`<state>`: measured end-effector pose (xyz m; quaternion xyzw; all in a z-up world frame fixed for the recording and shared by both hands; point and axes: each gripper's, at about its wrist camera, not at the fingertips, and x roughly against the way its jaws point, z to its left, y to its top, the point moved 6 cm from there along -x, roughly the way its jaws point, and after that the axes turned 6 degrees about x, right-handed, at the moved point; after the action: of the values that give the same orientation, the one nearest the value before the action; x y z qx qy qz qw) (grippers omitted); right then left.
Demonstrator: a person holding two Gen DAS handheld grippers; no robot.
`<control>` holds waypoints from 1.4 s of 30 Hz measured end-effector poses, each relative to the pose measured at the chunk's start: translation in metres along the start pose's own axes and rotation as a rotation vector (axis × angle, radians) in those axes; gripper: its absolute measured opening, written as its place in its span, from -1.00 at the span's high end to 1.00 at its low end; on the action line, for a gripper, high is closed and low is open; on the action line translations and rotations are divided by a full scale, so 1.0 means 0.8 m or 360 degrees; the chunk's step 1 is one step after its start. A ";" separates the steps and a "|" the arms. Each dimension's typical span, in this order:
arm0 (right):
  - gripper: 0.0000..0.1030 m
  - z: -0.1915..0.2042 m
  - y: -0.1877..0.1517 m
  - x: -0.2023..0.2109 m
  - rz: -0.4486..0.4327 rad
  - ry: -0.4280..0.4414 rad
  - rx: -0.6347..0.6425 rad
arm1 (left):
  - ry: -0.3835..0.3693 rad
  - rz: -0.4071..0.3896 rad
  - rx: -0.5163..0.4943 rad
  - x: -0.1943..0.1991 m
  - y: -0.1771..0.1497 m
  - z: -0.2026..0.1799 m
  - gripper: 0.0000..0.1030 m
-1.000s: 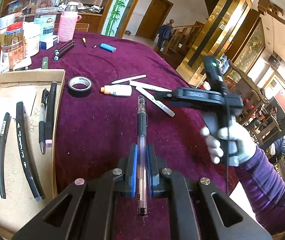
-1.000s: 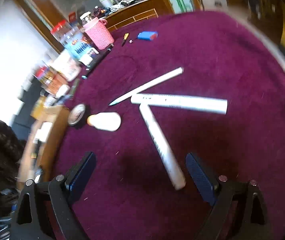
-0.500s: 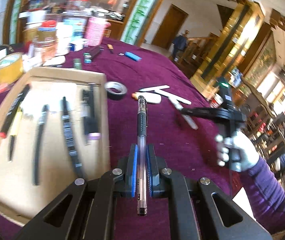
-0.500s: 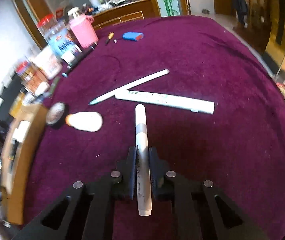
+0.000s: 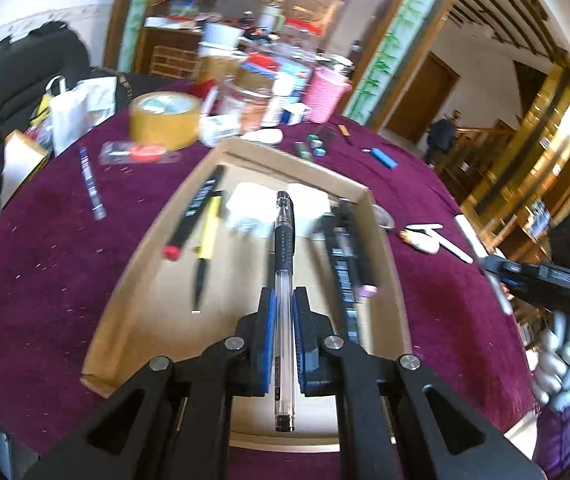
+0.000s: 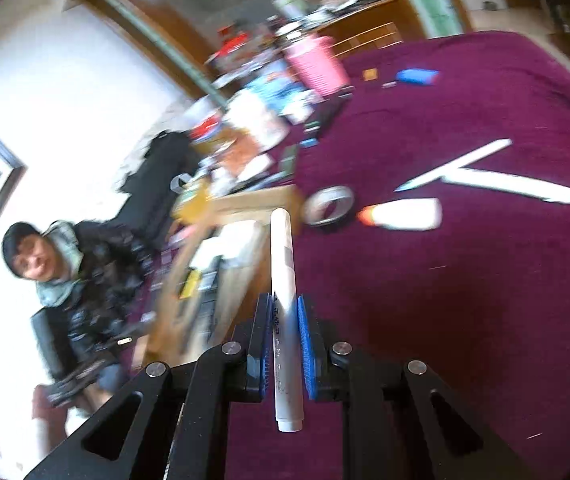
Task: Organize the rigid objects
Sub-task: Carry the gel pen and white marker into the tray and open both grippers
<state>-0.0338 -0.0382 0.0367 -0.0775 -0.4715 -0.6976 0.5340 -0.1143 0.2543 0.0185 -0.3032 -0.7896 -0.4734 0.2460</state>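
Observation:
My left gripper (image 5: 284, 304) is shut on a clear pen with a black grip (image 5: 284, 264) and holds it over the open cardboard box (image 5: 385, 240), which has several pens and markers lying in it. My right gripper (image 6: 284, 308) is shut on a white marker (image 6: 283, 276), lifted above the purple tablecloth near the box's corner (image 6: 253, 200). In the left wrist view the right gripper (image 5: 505, 276) shows at the far right in a white-gloved hand (image 5: 561, 364).
Two white markers (image 6: 497, 180), a white glue bottle (image 6: 405, 214) and a tape roll (image 6: 329, 204) lie on the cloth right of the box. Jars, a pink cup (image 5: 325, 94) and a yellow tape roll (image 5: 165, 120) crowd the far edge. A person sits at the left.
The right gripper shut on the white marker and lifted it toward the box. The left gripper carried the clear pen leftward from over the cloth to over the box.

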 end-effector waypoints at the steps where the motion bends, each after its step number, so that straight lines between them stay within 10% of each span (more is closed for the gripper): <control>1: 0.72 0.015 -0.001 -0.007 0.0014 0.0041 0.0010 | 0.0012 0.0002 0.0011 -0.002 0.001 0.005 0.84; 13: 0.71 0.122 -0.025 -0.133 0.0266 0.0131 0.0024 | -0.0062 0.0111 0.0160 -0.045 -0.001 0.054 0.81; 16: 0.71 0.127 -0.026 -0.160 0.0313 0.0042 0.0037 | -0.0154 0.0070 0.0210 -0.036 0.005 0.060 0.31; 32: 0.68 0.139 -0.024 -0.215 0.0467 -0.0238 0.0204 | -0.0350 0.0054 0.0107 -0.021 0.037 0.057 -0.11; 42: 0.40 0.120 0.024 -0.188 0.0244 -0.0468 0.0381 | -0.0278 0.0032 0.0133 -0.017 0.038 0.062 -0.15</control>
<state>0.0067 0.1342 0.0075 -0.1501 -0.6166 -0.5750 0.5164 -0.0881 0.3065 0.0064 -0.3406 -0.8240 -0.4094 0.1935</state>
